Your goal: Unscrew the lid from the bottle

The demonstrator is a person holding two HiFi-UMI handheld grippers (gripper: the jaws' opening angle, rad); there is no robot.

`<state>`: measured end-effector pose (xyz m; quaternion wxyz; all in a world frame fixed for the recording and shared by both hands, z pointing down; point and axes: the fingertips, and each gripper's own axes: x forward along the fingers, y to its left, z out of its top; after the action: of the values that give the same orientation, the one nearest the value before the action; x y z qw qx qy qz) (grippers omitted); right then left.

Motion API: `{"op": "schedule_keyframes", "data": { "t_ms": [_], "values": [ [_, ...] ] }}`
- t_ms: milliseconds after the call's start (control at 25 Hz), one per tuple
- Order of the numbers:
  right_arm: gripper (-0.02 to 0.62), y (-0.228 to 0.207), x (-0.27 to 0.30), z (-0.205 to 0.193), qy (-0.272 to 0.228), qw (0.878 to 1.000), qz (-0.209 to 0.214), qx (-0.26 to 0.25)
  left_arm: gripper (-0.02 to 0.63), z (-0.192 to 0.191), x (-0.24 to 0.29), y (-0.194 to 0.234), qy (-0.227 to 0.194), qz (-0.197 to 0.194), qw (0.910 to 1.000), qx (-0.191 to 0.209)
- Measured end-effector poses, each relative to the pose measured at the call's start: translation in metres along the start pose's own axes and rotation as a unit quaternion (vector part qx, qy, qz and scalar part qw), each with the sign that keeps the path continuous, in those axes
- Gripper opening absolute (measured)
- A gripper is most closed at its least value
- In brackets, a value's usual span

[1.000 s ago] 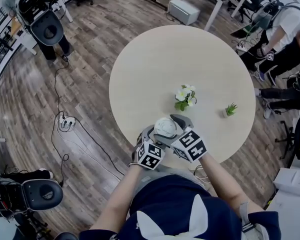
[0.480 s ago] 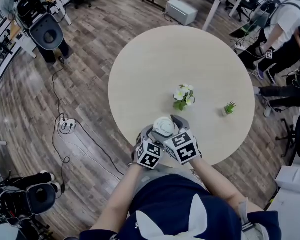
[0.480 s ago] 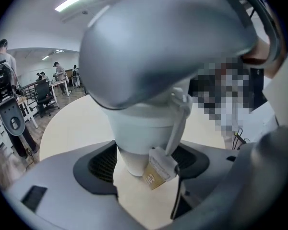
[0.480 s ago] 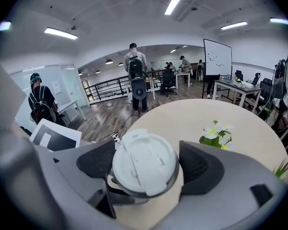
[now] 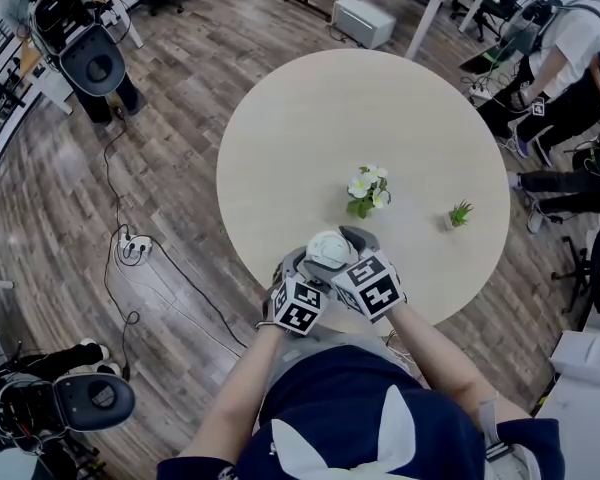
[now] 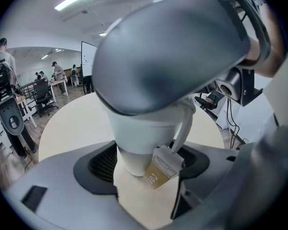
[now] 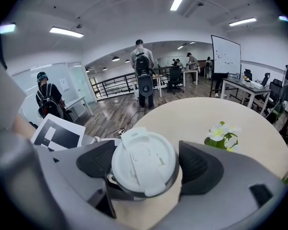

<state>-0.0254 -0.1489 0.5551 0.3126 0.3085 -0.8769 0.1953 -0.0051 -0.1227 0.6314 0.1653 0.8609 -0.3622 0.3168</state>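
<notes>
One white bottle (image 6: 143, 134) stood near the bench's (image 5: 320, 138) front edge; your left tongs (image 6: 145, 169) clamped its lower body, and your right tongs (image 7: 146, 172) closed around its lid (image 7: 143, 160), flowers (image 5: 366, 190) just beyond.

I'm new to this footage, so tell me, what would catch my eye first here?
The white bottle sits at the round table's near edge, caught between both tools. The left tool clamps its body, and the right tool closes on the white lid. Further out on the table stand a small bunch of white flowers and a tiny green plant.
</notes>
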Motion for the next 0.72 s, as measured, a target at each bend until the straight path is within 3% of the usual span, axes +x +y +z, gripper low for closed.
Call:
{"op": "schedule_keyframes", "data": {
  "t_ms": [360, 520, 720],
  "values": [
    [0.417, 0.010, 0.001, -0.002, 0.051, 0.988, 0.104, -0.106, 0.341, 0.000, -0.001, -0.001, 0.002, -0.004, 1.0000, 0.000],
    [0.417, 0.019, -0.003, -0.005, 0.083, 0.973, 0.152, -0.153, 0.341, 0.001, -0.003, -0.002, 0.002, -0.006, 1.0000, 0.000],
    [0.417, 0.025, -0.005, -0.008, 0.113, 0.946, 0.208, -0.221, 0.341, 0.001, -0.004, -0.003, 0.004, -0.007, 1.0000, -0.001]
  ]
}}
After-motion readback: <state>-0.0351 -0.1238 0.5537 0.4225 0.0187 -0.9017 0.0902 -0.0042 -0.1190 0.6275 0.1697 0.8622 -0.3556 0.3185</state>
